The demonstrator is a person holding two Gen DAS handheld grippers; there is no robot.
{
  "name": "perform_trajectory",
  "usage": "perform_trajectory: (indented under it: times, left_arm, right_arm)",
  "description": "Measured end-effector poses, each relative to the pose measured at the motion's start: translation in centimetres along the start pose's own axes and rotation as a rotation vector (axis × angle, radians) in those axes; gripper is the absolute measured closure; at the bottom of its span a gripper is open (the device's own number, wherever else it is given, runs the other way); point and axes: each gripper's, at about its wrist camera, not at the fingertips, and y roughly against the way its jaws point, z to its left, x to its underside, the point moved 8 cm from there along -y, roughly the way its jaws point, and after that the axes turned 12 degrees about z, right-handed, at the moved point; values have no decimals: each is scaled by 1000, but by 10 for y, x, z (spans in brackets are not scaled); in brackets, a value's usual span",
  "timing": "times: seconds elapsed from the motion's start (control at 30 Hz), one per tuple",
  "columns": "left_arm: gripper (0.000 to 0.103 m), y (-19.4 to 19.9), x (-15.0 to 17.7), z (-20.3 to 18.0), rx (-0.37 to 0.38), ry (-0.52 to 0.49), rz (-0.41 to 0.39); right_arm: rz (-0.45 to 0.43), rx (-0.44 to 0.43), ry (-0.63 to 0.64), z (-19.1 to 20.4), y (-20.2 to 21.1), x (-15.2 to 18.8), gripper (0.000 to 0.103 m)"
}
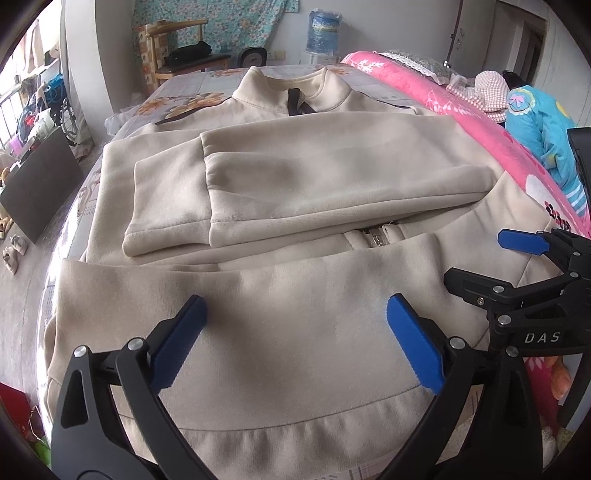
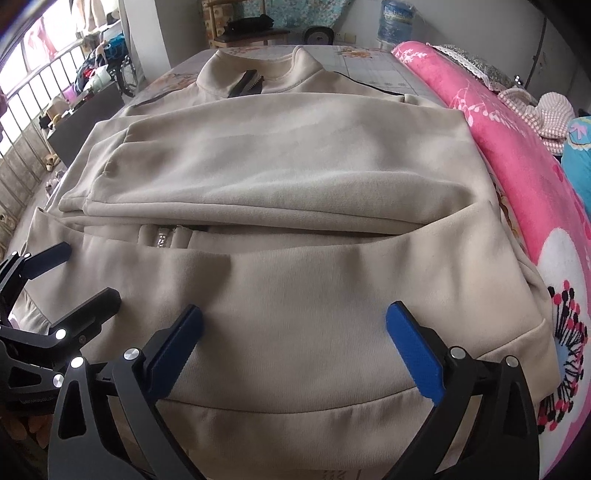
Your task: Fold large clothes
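A beige zip-up sweatshirt (image 1: 295, 173) lies flat on the bed, collar (image 1: 291, 90) far, hem (image 1: 280, 439) near. Both sleeves are folded across the chest, cuffs (image 1: 166, 206) to the left. The zipper end (image 1: 376, 236) shows below the sleeves. My left gripper (image 1: 295, 314) is open just above the lower body near the hem, holding nothing. My right gripper (image 2: 293, 321) is open over the same lower part (image 2: 295, 295), a little to the right. Each gripper shows at the edge of the other's view, the right one (image 1: 524, 266), the left one (image 2: 55, 277).
A pink flowered blanket (image 1: 461, 107) runs along the bed's right side, with blue clothing (image 1: 543, 125) beyond it. A wooden chair (image 1: 177, 48) and a water bottle (image 1: 325, 31) stand past the bed's far end. The floor and a dark board (image 1: 40, 181) lie left.
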Motion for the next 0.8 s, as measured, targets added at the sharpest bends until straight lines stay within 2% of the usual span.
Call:
perform_trajectory:
  times: [0.8]
  left_arm:
    - [8,-3,-1,0,-29,22,47]
  right_arm:
    - [36,4,-15,0,-2,-1,6]
